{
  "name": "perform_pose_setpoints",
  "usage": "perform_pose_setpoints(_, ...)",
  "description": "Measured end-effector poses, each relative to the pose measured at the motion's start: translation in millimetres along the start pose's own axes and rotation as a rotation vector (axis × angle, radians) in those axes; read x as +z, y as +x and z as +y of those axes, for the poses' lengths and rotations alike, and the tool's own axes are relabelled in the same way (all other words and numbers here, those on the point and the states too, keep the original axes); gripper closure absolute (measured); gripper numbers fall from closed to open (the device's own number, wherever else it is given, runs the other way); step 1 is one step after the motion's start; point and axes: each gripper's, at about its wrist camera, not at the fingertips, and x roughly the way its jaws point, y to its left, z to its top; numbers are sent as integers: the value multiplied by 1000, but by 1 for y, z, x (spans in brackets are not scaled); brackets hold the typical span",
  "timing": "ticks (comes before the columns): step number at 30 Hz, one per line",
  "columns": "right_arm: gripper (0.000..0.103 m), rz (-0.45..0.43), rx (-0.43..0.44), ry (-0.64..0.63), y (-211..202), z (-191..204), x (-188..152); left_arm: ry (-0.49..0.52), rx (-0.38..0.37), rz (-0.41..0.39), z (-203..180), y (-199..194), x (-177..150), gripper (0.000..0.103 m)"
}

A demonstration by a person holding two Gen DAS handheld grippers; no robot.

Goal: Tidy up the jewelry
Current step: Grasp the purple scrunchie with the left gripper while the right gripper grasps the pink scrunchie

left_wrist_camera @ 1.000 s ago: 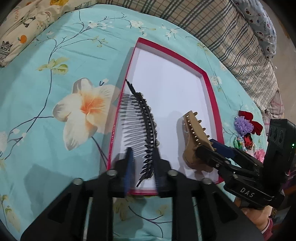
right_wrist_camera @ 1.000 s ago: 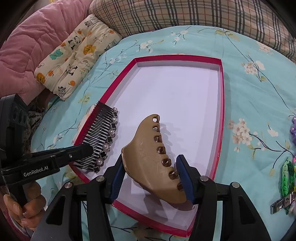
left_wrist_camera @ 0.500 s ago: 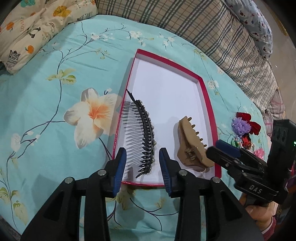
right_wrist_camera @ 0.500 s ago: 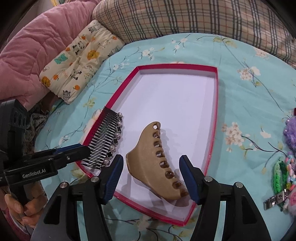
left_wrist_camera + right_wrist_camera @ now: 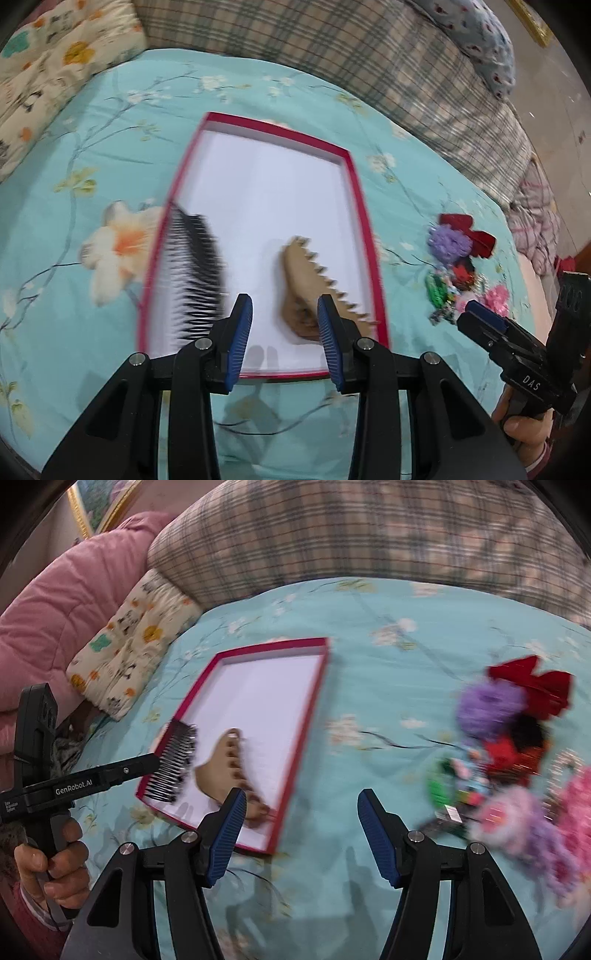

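Observation:
A red-rimmed tray [image 5: 266,192] with a white floor lies on the turquoise floral bedspread. In its near end lie a black toothed hair comb [image 5: 195,273] on the left and a tan claw clip [image 5: 310,284] on the right. My left gripper [image 5: 285,339] hangs open above the tray's near edge, nothing between its pads. My right gripper [image 5: 303,834] is open and empty too, over bare bedspread right of the tray [image 5: 266,690]. The right wrist view shows the comb [image 5: 173,768], the clip [image 5: 229,771] and the left gripper [image 5: 155,762] beside them.
A heap of bright hair accessories [image 5: 517,757], with a red bow, a purple pompom and pink pieces, lies right of the tray and shows again as the heap [image 5: 458,258]. A plaid quilt [image 5: 369,55], a printed pillow [image 5: 129,646] and a pink quilt [image 5: 55,620] border the bed.
Both grippers have opened, let go of the comb and the clip in the tray, and drawn back and up. The right gripper has swung right, towards the accessory heap.

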Motion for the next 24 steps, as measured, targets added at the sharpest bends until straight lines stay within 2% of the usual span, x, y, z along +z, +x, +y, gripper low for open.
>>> perform_pose_setpoints(4, 38, -26, -47, 42, -22, -27, -5, 41, -32, 20, -26, 8, -1, 69)
perform_pose_setpoints(6, 38, -34, -77, 71, -32, -41, -7, 57, -45, 30, -38, 12, -2, 64)
perform_pose_setpoints(16, 38, -73, -155, 141, -69, -89, -20, 131, -97, 63, -86, 26, -4, 64)
perform_pose_setpoints(24, 38, -111, -257, 193, -100, -130, -36, 202, -128, 105, -124, 41, -11, 64)
